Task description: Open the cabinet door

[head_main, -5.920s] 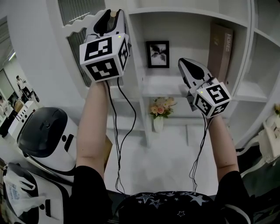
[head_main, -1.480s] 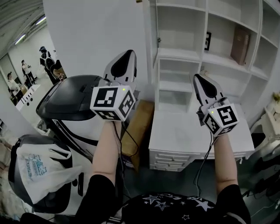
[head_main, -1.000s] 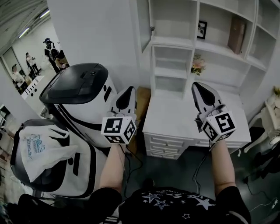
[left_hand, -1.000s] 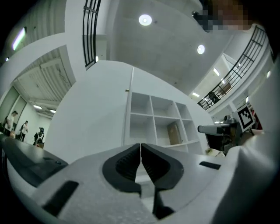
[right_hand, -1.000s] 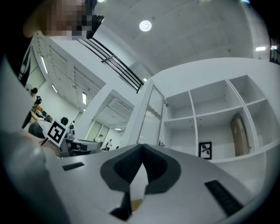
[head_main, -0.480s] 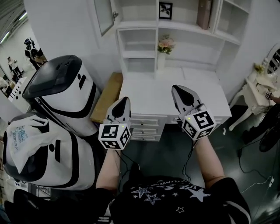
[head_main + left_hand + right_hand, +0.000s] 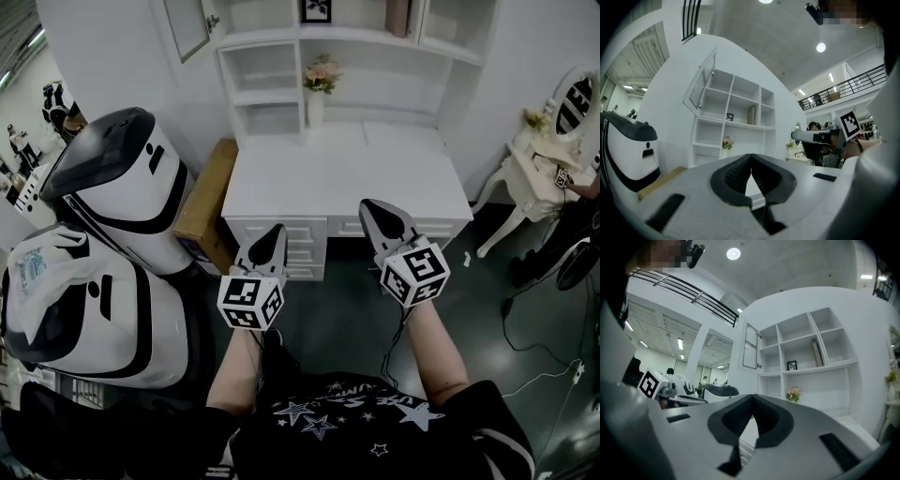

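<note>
Hangs swung out at the upper left of the shelves (image 7: 356, 56), high above the desk (image 7: 347, 178): the cabinet door (image 7: 186, 26). Looks light and stiff on its hinges yet fragile in the glassy pane, so best taken by the frame's free edge, never the pane. Held low before the desk drawers (image 7: 298, 251) on outstretched forearms, pointing level and well apart from that door: the left hand-held gripper (image 7: 273, 232) and right hand-held gripper (image 7: 368, 206), both closed tight on nothing.
</note>
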A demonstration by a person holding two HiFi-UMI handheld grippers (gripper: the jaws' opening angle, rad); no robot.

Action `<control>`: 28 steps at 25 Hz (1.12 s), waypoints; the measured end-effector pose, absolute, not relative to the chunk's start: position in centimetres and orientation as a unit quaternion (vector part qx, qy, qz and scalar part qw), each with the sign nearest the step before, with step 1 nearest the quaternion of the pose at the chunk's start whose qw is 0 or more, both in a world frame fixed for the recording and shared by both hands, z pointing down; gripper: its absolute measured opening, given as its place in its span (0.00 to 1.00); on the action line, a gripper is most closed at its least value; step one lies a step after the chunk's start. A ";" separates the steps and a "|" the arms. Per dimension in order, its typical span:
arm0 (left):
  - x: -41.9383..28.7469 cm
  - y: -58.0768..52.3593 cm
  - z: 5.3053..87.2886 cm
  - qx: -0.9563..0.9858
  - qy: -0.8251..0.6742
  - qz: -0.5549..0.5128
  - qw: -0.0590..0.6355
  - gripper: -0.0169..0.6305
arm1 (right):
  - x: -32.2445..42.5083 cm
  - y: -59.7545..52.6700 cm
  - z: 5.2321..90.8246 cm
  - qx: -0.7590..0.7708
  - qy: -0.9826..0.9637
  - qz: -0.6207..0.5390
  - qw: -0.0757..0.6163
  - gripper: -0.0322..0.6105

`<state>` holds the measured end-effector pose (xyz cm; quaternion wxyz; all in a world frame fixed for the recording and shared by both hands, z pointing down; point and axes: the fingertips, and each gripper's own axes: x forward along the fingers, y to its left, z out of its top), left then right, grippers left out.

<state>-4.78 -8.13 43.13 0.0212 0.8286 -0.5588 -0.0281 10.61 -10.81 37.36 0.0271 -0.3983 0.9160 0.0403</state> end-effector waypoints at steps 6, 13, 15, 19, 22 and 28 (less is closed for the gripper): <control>-0.1 -3.6 46.4 0.840 -0.539 -0.004 0.066 0.04 | 13.9 -7.6 40.6 -0.405 0.914 0.009 0.010 0.06; 2.5 0.6 50.7 0.847 -0.521 0.017 0.107 0.04 | 15.4 -4.4 45.3 -0.411 0.911 -0.033 -0.007 0.06; 3.0 1.3 52.2 0.850 -0.512 0.027 0.122 0.04 | 15.5 -3.9 46.7 -0.414 0.909 -0.046 -0.015 0.06; 3.4 2.4 54.3 0.853 -0.501 0.037 0.142 0.04 | 15.8 -3.2 48.1 -0.422 0.904 -0.057 -0.026 0.06; 3.5 3.6 54.9 0.860 -0.488 0.044 0.144 0.04 | 15.6 -2.3 48.9 -0.427 0.902 -0.054 -0.033 0.06; 2.0 6.7 55.7 0.868 -0.475 0.054 0.135 0.04 | 14.2 -0.9 49.9 -0.441 0.895 -0.056 -0.023 0.06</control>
